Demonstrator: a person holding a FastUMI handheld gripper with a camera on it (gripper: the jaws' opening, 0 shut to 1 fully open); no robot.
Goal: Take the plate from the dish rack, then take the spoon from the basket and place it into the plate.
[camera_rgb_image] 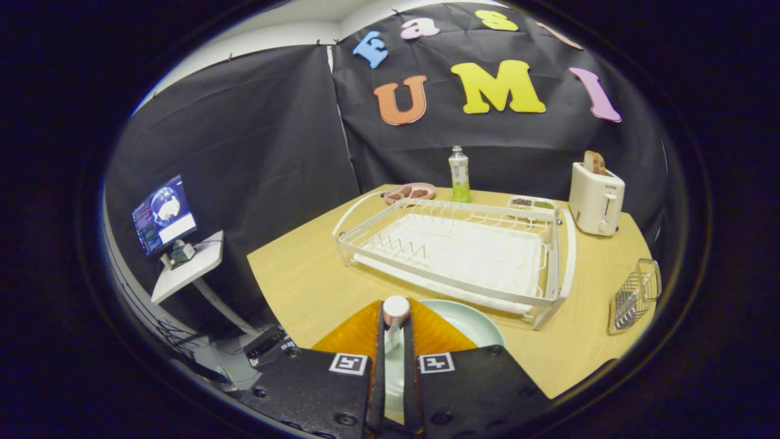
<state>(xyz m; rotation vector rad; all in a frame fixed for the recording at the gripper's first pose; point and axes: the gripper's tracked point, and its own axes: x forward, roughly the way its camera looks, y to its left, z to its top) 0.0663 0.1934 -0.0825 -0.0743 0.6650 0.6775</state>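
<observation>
A white spoon (395,323) stands clamped between the closed fingers of the tool (395,341), its handle end up, above a pale green plate (472,323) on the worktop (304,286). Beyond lies the white dish rack (463,250); a wire basket (634,296) sits to its right.

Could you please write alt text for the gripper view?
The claw is shut on a white spoon, holding it above a pale green plate on the wooden table. Beyond stand an empty white dish rack, a wire basket and a toaster.
</observation>
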